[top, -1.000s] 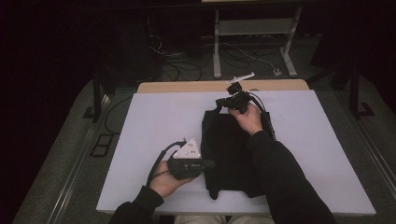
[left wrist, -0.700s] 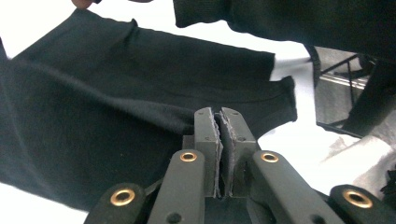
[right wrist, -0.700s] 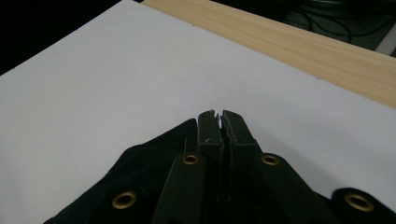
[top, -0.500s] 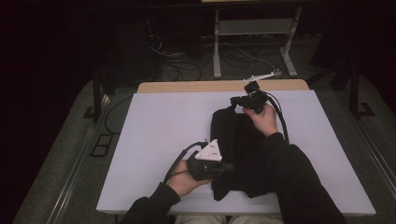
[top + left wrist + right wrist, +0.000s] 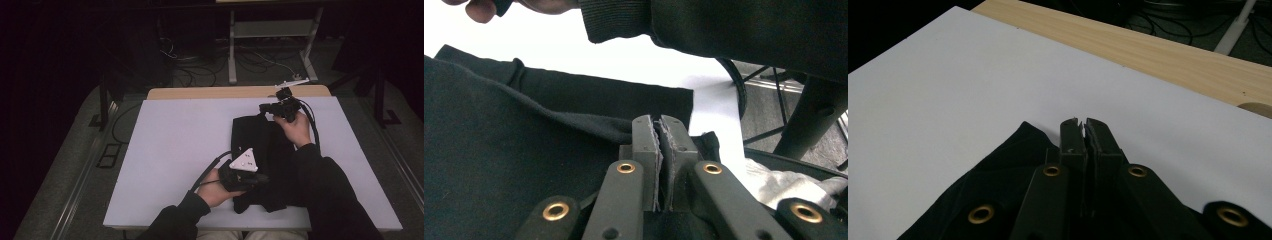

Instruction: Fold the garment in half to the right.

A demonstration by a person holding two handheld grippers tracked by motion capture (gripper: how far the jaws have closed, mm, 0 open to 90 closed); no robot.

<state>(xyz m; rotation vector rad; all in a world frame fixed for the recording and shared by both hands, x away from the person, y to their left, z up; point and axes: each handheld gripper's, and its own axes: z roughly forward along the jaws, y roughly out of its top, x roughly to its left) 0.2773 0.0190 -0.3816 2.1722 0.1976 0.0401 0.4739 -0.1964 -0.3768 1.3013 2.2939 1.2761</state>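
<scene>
Fabric first: a black garment (image 5: 262, 160) lies folded lengthwise on the white tabletop (image 5: 175, 145), and both grippers have hold of it. Left gripper (image 5: 260, 178) sits at the garment's near end, its jaws pressed tight together with a fold of the black cloth pinched between them; in the left gripper view the garment (image 5: 524, 150) spreads out to the left of the jaws and beyond them, ending in a straight edge against the white tabletop (image 5: 624, 57). Just past that edge a dark ribbed sleeve (image 5: 624, 20) of the person's other arm crosses the top of the picture. Over at the far end, the right gripper (image 5: 264, 107) is on the garment's top corner, jaws closed down on the cloth too. In the right gripper view the black garment (image 5: 993, 190) bunches up under and to the left of the jaws, its corner poking out just beside them, and bare white tabletop (image 5: 973, 85) stretches ahead to a pale wooden strip (image 5: 1148, 50) along the far side.
</scene>
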